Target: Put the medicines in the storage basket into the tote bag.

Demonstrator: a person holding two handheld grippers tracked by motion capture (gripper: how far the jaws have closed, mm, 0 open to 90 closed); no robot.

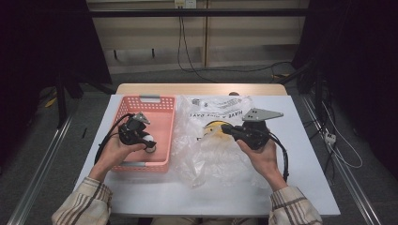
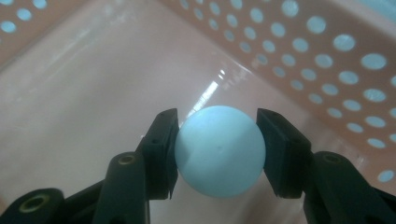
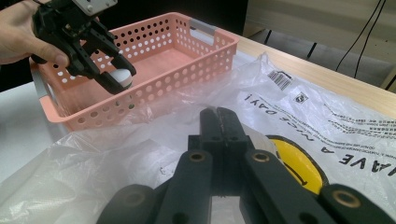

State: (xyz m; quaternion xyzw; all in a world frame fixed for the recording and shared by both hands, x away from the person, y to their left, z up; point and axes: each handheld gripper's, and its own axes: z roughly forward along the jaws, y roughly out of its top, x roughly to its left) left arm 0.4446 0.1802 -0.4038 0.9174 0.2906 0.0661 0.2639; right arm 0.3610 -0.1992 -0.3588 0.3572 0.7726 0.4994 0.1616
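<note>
Left gripper is clamping its fingers on a pale ball inside the pink basket. Right gripper is hovering with fingers pressed together over the clear plastic bag on the bench.
</note>
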